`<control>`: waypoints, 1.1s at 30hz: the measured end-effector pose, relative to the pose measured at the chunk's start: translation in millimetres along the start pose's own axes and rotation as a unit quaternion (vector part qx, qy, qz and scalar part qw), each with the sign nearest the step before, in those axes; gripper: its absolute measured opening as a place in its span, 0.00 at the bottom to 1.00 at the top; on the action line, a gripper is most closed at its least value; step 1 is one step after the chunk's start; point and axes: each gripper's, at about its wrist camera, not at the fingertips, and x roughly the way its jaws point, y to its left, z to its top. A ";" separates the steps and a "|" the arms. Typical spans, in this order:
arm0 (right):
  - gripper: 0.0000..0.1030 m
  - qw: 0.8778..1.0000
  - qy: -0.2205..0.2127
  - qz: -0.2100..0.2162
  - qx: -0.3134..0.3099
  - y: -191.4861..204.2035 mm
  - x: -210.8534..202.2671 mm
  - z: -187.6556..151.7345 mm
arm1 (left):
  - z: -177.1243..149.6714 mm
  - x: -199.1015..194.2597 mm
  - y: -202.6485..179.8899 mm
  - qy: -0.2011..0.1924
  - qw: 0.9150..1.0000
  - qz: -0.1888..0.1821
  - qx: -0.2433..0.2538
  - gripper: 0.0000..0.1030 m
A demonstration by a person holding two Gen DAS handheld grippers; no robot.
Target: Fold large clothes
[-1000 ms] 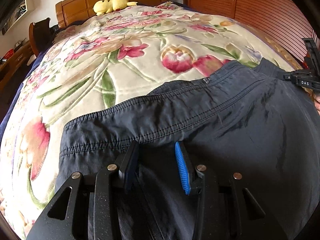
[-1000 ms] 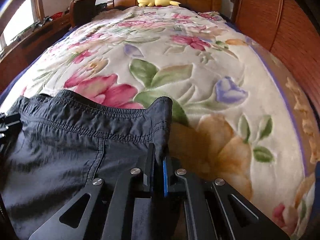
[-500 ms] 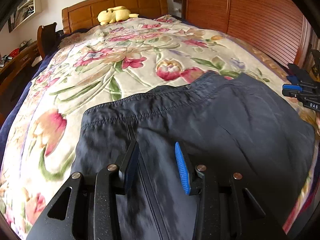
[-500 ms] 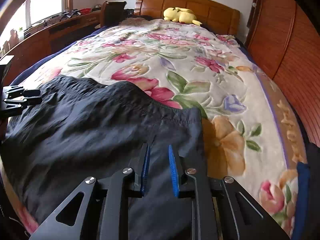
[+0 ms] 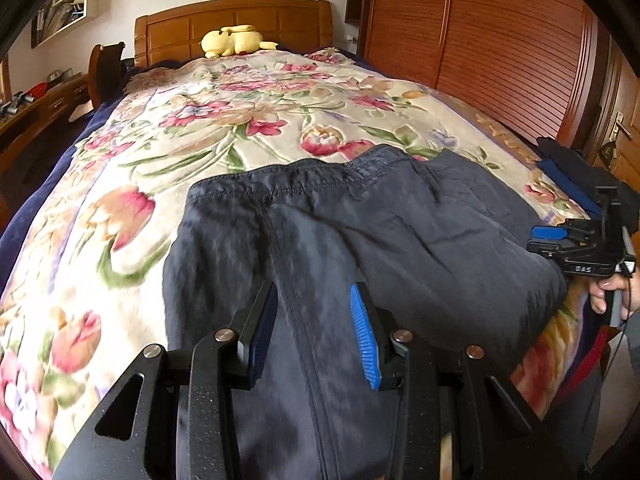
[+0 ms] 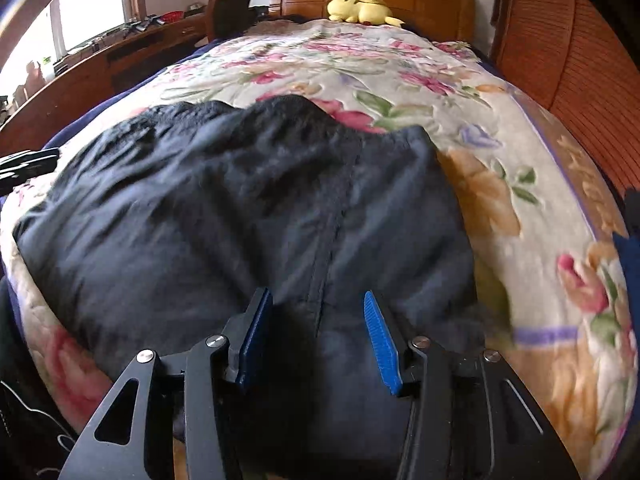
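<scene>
**Trousers laid out, both grippers free**

Across the near end of the bed, on the cream floral blanket (image 5: 224, 128), lies a pair of dark navy, thin crinkled-fabric trousers (image 5: 400, 232), its elasticated waistband turned toward the wooden headboard (image 5: 236, 24) where a yellow plush toy (image 5: 236, 40) rests.

On the left, the left gripper (image 5: 314, 328) hovers over the cloth with its blue-padded jaws partly apart; fabric shows between them, but the pads press on nothing. It points forward and downward over the trousers.

To the right, the right gripper (image 6: 318, 336) has just been opening its jaws. They stand apart over a long seam, with cloth under the gap and no pinch on it. In the left view, a person's hand (image 5: 604, 292) grips its handle at the bed's edge.

The trousers look light, limp and rather slick, likely to slide and bunch. My guess is the waistband corners or seamed edges give the surest hold.
</scene>
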 end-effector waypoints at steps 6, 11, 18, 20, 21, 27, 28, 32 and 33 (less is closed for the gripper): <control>0.49 1.000 0.005 0.002 0.004 3.2 8.2 -6.1 | -24.9 -20.1 8.6 0.000 1.000 0.030 -0.008 0.38; 0.50 1.000 0.007 -0.026 0.005 12.8 -0.6 -1.8 | -45.3 -38.0 20.8 -0.001 0.999 0.036 -0.032 0.38; 0.50 0.998 -0.059 -0.002 -0.020 67.5 -33.6 9.3 | -75.8 -44.4 39.1 0.017 0.997 0.052 -0.062 0.38; 0.50 0.997 -0.065 0.020 -0.037 90.3 -35.4 11.9 | -81.2 -42.1 42.1 0.023 0.996 0.054 -0.067 0.38; 0.50 0.997 -0.065 0.029 -0.043 98.7 -34.6 12.1 | -84.1 -41.1 42.6 0.026 0.996 0.055 -0.068 0.38; 0.50 0.995 -0.028 0.027 -0.093 132.9 8.3 -8.2 | -91.8 -45.9 42.8 0.023 0.996 0.049 -0.069 0.38; 0.50 0.994 -0.040 0.023 -0.095 134.2 9.5 -11.8 | -92.4 -46.9 43.2 0.024 0.996 0.046 -0.070 0.39; 0.50 0.995 -0.050 0.029 -0.084 133.4 7.8 -13.5 | -96.6 -46.6 44.3 0.026 0.996 0.052 -0.070 0.51; 0.50 0.995 -0.053 0.030 -0.083 132.2 8.9 -13.9 | -98.8 -45.1 44.4 0.028 0.996 0.056 -0.069 0.52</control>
